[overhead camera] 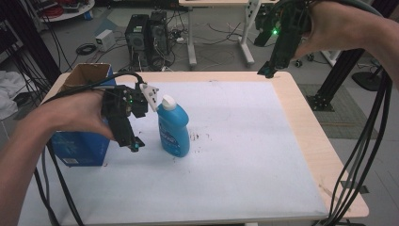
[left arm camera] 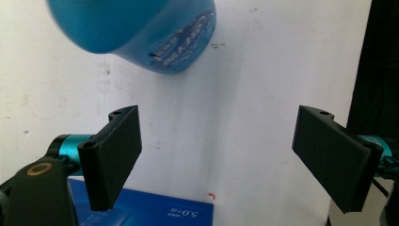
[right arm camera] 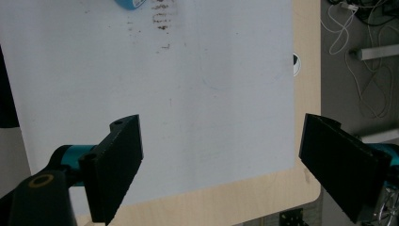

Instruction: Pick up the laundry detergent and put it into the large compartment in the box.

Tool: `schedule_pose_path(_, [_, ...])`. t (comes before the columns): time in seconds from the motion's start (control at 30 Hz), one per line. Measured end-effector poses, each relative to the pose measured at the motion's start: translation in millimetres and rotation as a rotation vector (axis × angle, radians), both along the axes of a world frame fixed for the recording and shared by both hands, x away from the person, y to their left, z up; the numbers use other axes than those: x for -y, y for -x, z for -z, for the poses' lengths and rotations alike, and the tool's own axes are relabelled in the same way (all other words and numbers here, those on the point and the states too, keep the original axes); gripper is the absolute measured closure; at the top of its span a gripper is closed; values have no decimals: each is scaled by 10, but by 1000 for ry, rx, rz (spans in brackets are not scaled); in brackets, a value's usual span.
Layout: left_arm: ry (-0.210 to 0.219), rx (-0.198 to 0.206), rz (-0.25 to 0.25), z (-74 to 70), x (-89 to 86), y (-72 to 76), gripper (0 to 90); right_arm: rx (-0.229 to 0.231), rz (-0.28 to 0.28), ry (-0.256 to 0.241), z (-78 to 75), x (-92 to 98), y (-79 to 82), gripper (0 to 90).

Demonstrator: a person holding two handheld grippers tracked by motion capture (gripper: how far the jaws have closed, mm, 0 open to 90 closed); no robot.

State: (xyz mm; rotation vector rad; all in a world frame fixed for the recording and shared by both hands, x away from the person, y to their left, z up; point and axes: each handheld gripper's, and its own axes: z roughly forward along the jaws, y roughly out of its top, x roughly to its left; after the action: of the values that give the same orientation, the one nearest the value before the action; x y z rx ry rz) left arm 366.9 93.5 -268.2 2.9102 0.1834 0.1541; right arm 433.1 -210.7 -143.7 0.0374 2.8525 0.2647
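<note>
black left gripper [overhead camera: 134, 143], right gripper [overhead camera: 267, 71]: flat black jaws, teal joints, green leds, thick black cables.

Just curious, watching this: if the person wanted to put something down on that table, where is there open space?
The white mat lies bare from the blue bottle across to the table's right wooden edge, and along the front. The crowded part is the left: the blue box, the left hand-held gripper and the bottle sit close together.
</note>
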Motion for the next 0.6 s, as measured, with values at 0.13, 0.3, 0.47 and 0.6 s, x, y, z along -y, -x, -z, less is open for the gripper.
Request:
schedule_pose_path(0.13, [-12, 1, 5, -21, -3, -83, 163, 0, -2, 5, 14, -13, 2, 131])
schedule_pose_path(0.3, [-12, 8, 15, -62, -11, -296, 162, 5, -15, 6, 6, -30, 34, 131])
schedule_pose_path(0.47, [-11, 11, 36, -72, 31, -416, 162, 8, -14, 10, 7, -26, 42, 132])
schedule_pose_path(0.6, [-26, 12, 54, -61, 78, -470, 162, 8, -15, 14, 11, -24, 44, 131])
